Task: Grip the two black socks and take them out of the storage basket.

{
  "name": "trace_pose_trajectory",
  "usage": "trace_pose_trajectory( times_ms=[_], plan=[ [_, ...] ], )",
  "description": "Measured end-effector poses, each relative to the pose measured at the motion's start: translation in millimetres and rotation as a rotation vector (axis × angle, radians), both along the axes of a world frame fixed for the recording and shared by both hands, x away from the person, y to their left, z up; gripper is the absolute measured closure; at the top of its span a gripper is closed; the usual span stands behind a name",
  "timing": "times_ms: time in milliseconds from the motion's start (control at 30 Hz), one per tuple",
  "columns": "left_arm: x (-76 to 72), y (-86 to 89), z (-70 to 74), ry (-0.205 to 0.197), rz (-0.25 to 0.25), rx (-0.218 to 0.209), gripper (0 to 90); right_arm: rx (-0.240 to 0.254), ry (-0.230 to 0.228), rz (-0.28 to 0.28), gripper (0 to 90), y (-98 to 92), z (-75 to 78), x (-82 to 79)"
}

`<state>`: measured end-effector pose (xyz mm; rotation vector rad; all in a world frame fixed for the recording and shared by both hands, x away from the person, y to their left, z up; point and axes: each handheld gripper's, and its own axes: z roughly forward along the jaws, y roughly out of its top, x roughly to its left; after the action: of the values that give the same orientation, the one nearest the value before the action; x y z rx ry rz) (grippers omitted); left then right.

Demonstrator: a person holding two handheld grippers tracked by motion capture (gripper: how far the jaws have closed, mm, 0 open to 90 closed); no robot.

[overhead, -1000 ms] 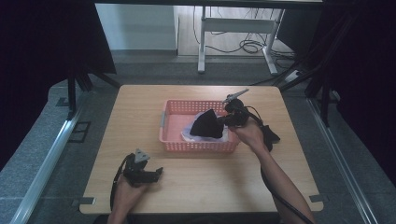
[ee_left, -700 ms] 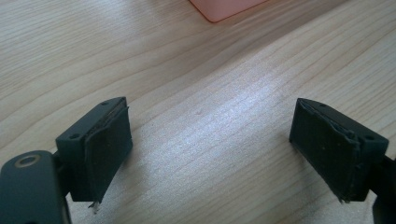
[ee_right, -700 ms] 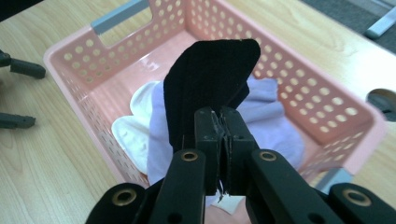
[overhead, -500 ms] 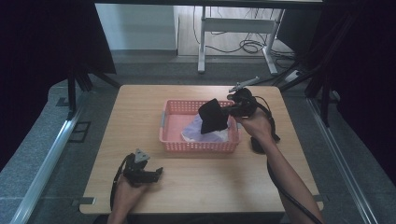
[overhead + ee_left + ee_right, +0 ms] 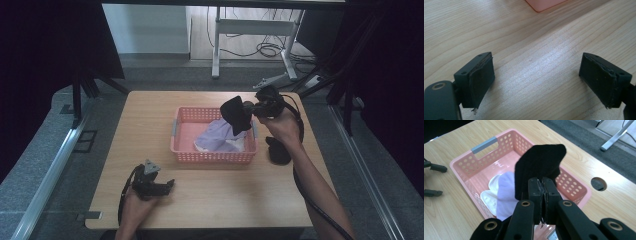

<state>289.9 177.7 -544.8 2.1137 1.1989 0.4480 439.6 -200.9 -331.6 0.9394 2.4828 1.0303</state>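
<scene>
While the right gripper hangs above the far right corner of the pink perforated plastic basket, its jaws are pressed together on an edge of a black knitted cloth, which droops from them in the air over the basket's right half. In the right gripper view the cloth stands up in front of the closed jaws and hides part of the basket's far wall. Inside the basket lie a pale lilac cloth and a white cloth, crumpled together toward its right end. On the light wooden table, just right of the basket and beside the person's right forearm, rests another dark cloth. The left gripper sits near the front left edge, well apart from the basket, its jaws spread wide over bare wood.
</scene>
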Motion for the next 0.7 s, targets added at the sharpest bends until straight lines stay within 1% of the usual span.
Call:
trace_pose_trajectory(
  times_ms=[100,367,500,700],
  plan=[
    [0.0,0.0,0.0,0.000,0.000,0.000,12.7,0.002,-0.005,-0.003,86.8,-1.4,5.5,-1.4],
    [0.1,0.1,0.0,0.000,-0.001,0.000,12.7,-0.005,-0.037,-0.014,86.8,-9.5,20.8,-5.0],
    [0.1,0.2,0.1,0.002,-0.002,0.001,12.7,-0.008,-0.056,-0.026,86.8,-16.4,29.0,-6.7],
    [0.1,0.1,0.1,0.001,-0.003,0.000,12.7,-0.009,-0.073,-0.058,86.8,-31.7,39.1,-10.2]
  ],
)
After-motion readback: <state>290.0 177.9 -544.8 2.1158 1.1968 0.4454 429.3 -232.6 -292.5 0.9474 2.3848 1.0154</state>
